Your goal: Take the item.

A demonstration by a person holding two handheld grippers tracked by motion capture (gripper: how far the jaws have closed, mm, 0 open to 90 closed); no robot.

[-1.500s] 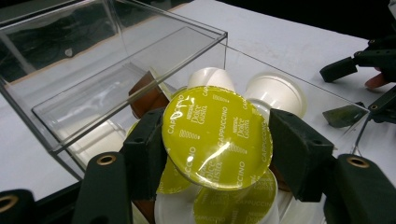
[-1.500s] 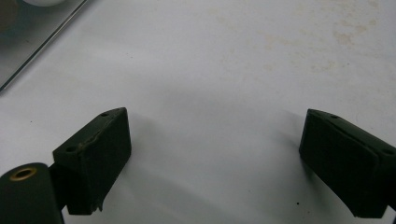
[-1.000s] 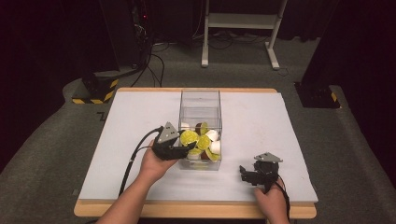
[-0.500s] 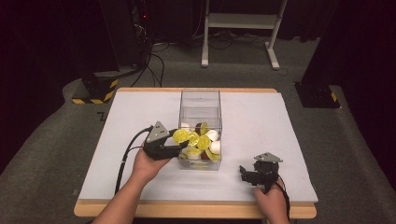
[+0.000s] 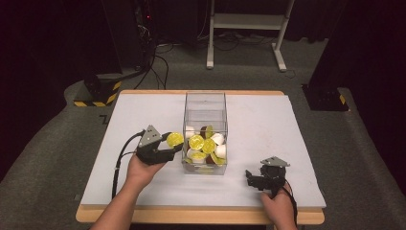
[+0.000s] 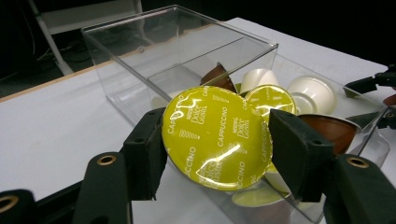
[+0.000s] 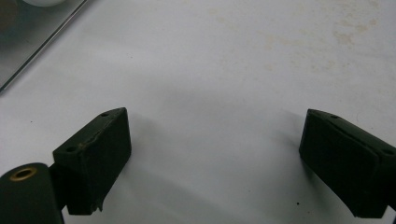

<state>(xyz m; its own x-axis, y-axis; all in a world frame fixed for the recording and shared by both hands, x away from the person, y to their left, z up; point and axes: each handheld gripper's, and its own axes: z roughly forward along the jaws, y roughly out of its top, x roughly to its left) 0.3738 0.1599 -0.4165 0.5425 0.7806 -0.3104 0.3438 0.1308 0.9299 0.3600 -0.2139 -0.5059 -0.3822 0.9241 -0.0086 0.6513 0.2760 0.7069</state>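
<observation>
With the left gripper [image 6: 217,140] clamped across a yellow-lidded capsule [image 6: 215,136] beside the clear box [image 5: 205,132], carrying it level to bare bench [image 5: 119,143] seems wise, while the right gripper [image 7: 215,163] rests wide open, holding nothing.

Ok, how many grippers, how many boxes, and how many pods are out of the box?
Grippers: 2 (left gripper, right gripper)
Box: 1
Pod out of the box: 1, in the left gripper
Total: 4
</observation>
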